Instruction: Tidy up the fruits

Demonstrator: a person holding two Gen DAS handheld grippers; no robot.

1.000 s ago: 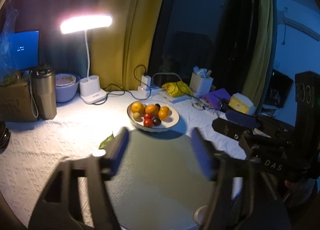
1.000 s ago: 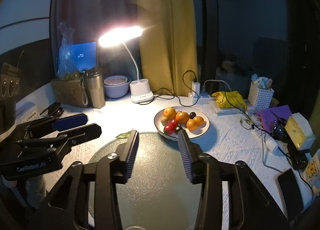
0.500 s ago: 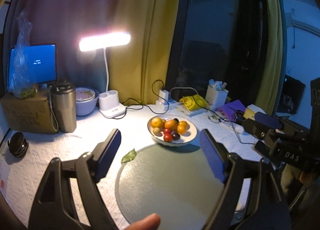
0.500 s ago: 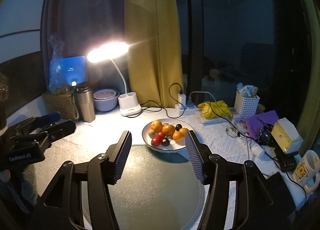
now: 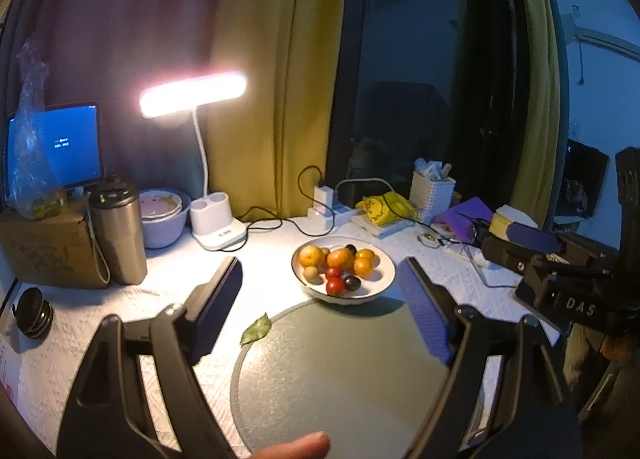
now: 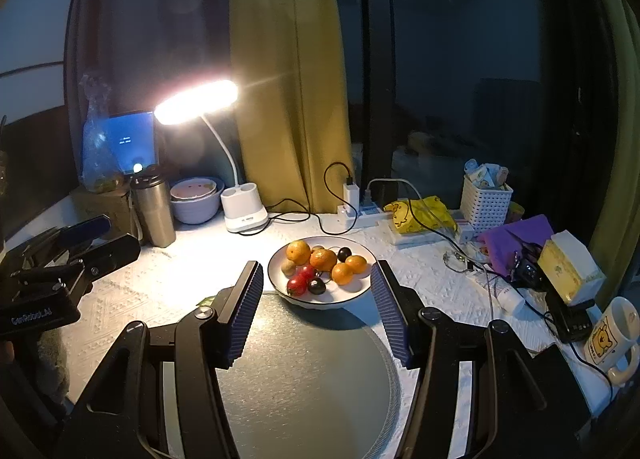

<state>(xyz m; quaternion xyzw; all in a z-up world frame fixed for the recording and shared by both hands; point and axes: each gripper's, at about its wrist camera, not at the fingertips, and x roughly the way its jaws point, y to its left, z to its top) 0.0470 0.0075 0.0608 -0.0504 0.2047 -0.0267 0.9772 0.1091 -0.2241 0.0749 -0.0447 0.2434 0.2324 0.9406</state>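
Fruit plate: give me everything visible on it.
The plate is round, shallow and white with a thin dark rim, and looks ceramic. It sits upright on the white textured table cover, its near edge at or just over the grey round mat. It holds four oranges, two red tomatoes, two dark round fruits and a small brownish one, clustered left of centre. Neither tool touches it.

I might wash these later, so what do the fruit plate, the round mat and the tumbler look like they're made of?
Fruit plate: likely glazed ceramic, glossy white with a dark rim. Round mat: perhaps frosted glass or textured plastic, showing a grainy grey sheen. Tumbler: looks like brushed stainless steel, with a dull metallic reflection.
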